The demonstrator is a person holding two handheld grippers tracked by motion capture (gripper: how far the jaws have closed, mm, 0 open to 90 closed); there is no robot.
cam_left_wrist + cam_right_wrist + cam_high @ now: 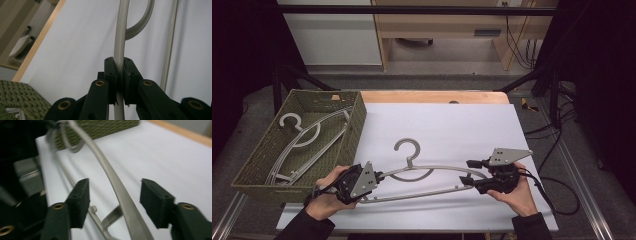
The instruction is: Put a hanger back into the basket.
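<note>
A grey plastic hanger (pixel 427 168) lies across the white sheet, hook pointing away from me. My left gripper (pixel 379 176) is shut on the hanger's left end; in the left gripper view the pads (pixel 110 72) pinch the hanger's arm (pixel 120 37). My right gripper (pixel 467 171) sits at the hanger's right end with its jaws apart. In the right gripper view the hanger arm (pixel 112 177) runs between the two pads (pixel 81 197) without touching either, and the right gripper (pixel 116 195) is open.
A green woven basket (pixel 357 125) stands at the left of the table and holds another grey hanger (pixel 304 137). The white sheet (pixel 452 125) covers the wooden tabletop (pixel 432 96). Cables hang off the right side.
</note>
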